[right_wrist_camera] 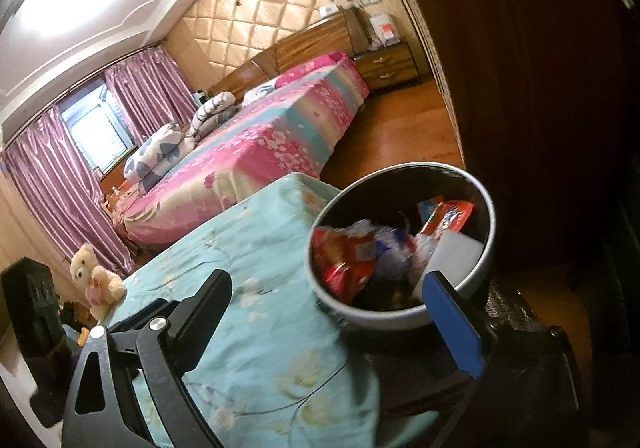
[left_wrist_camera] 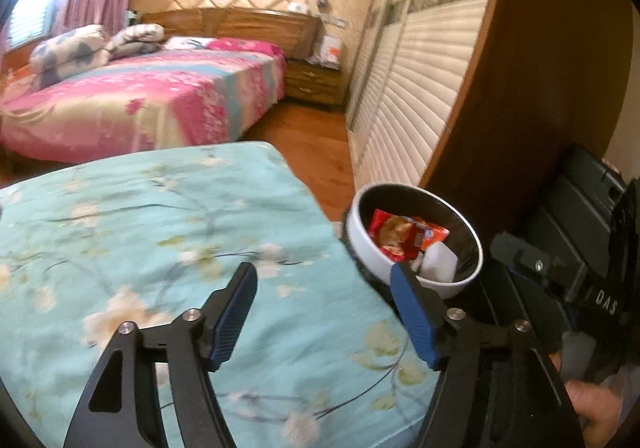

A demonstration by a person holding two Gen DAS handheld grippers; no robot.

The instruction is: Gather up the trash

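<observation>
A white round trash bin (left_wrist_camera: 364, 244) with a black liner stands beside the corner of a teal floral bed (left_wrist_camera: 160, 248). It holds a red snack wrapper (left_wrist_camera: 400, 234) and a white piece (left_wrist_camera: 438, 262). My left gripper (left_wrist_camera: 324, 292) is open and empty, over the bed's edge just left of the bin. In the right wrist view the bin (right_wrist_camera: 486, 264) holds red wrappers (right_wrist_camera: 344, 260) and a white block (right_wrist_camera: 452, 252). My right gripper (right_wrist_camera: 328, 288) is open and empty, with its right finger close in front of the bin's rim.
A pink floral bed (left_wrist_camera: 152, 100) with folded quilts stands beyond, with a wooden nightstand (left_wrist_camera: 312, 84). Louvred wardrobe doors (left_wrist_camera: 412, 88) and a dark wooden panel (left_wrist_camera: 540, 68) are to the right. A teddy bear (right_wrist_camera: 96, 280) sits at the teal bed's far edge. The floor is wood.
</observation>
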